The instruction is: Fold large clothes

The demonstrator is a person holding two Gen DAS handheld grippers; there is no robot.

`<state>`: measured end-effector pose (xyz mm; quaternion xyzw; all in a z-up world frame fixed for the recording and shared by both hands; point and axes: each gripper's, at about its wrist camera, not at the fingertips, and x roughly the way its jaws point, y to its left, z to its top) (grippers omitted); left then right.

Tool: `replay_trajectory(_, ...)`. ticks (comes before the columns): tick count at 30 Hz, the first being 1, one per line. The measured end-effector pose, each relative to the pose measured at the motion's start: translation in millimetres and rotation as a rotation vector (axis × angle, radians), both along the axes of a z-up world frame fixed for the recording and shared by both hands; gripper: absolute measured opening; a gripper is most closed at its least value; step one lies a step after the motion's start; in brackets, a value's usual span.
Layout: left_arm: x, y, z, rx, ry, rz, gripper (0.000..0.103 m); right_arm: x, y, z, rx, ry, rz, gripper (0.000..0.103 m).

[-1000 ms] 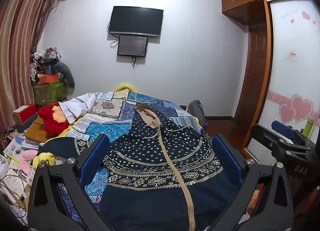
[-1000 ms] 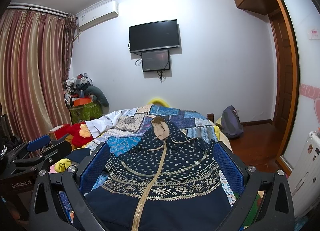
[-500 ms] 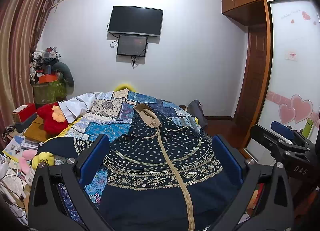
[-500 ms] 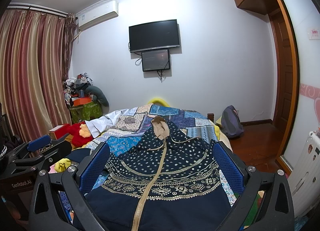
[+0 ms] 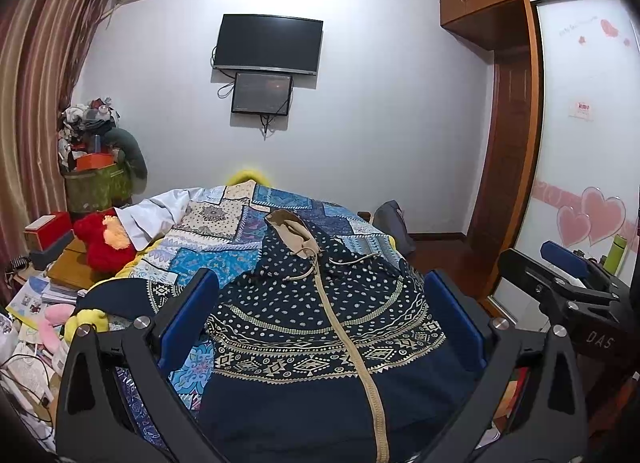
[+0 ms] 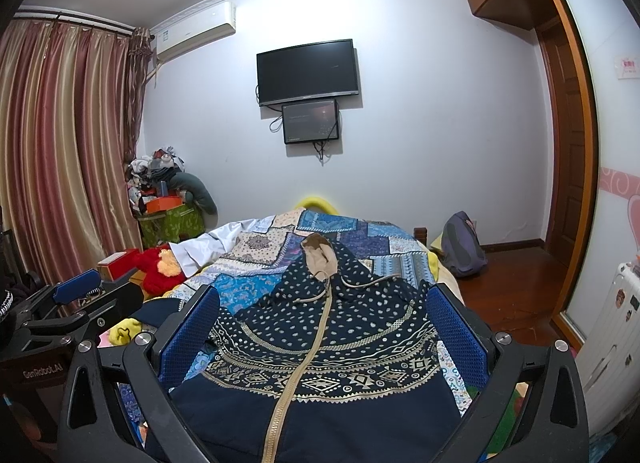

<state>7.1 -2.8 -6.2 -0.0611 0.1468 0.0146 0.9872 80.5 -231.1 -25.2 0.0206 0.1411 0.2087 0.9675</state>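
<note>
A navy hooded jacket (image 5: 320, 327) with white dots, beige pattern bands and a beige zipper lies spread flat on the bed, hood pointing away from me; it also shows in the right wrist view (image 6: 320, 343). My left gripper (image 5: 320, 315) is open and empty, held above the jacket's near hem. My right gripper (image 6: 320, 319) is open and empty, likewise above the hem. The right gripper appears at the right edge of the left wrist view (image 5: 568, 283), and the left gripper at the left edge of the right wrist view (image 6: 76, 303).
A blue patchwork quilt (image 5: 224, 231) covers the bed. A white garment (image 5: 156, 215) and a red plush toy (image 5: 106, 241) lie at its left. Books and boxes (image 5: 44, 263) crowd the left floor. A backpack (image 6: 464, 247) sits on the right floor by the wardrobe (image 5: 516, 167).
</note>
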Motion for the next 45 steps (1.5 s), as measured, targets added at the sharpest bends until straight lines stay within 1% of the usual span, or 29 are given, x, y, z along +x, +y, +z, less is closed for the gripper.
replay_trajectory(11,5.0,1.1,0.6,0.004,0.005,-0.012,0.103,7.2,3.0,-6.9,0.006,0.016,-0.008,0.103)
replay_trajectory(18,21.9,17.7,-2.0,-0.011,0.022,0.012,0.103,22.3,9.0,-8.8,-0.008,0.036,-0.008,0.103)
replay_trajectory(20,30.8,28.7,-2.6,-0.019,0.03,0.043,0.103,29.9,13.5,-10.6,-0.014,0.041,-0.004,0.103)
replay_trajectory(24,53.4,55.9,-2.1,-0.029,0.055,0.075,0.103,51.3,22.5,-14.0,-0.021,0.055,0.003,0.103)
replay_trajectory(28,78.9,90.9,-3.9,-0.012,0.078,0.15,0.103,85.0,35.1,-15.2,-0.027,0.065,0.009,0.103)
replay_trajectory(31,101.9,122.9,-8.9,-0.009,0.117,0.206,0.103,115.7,48.7,-18.7,-0.037,0.078,0.017,0.103)
replay_trajectory(34,126.7,165.3,-22.4,-0.02,0.164,0.264,0.103,147.0,62.7,-24.0,-0.041,0.101,0.034,0.103)
replay_trajectory(36,138.3,190.4,-34.6,-0.026,0.192,0.298,0.103,175.0,77.8,-30.6,-0.057,0.126,0.046,0.103)
replay_trajectory(40,160.3,241.8,-66.8,-0.036,0.266,0.386,0.103,220.8,106.8,-46.9,-0.102,0.164,0.076,0.103)
replay_trajectory(43,173.6,282.4,-100.3,-0.095,0.346,0.443,0.103,256.7,132.7,-66.6,-0.146,0.199,0.104,0.103)
replay_trajectory(45,181.4,304.3,-125.2,-0.143,0.414,0.475,0.103,277.2,149.7,-80.8,-0.181,0.227,0.124,0.103)
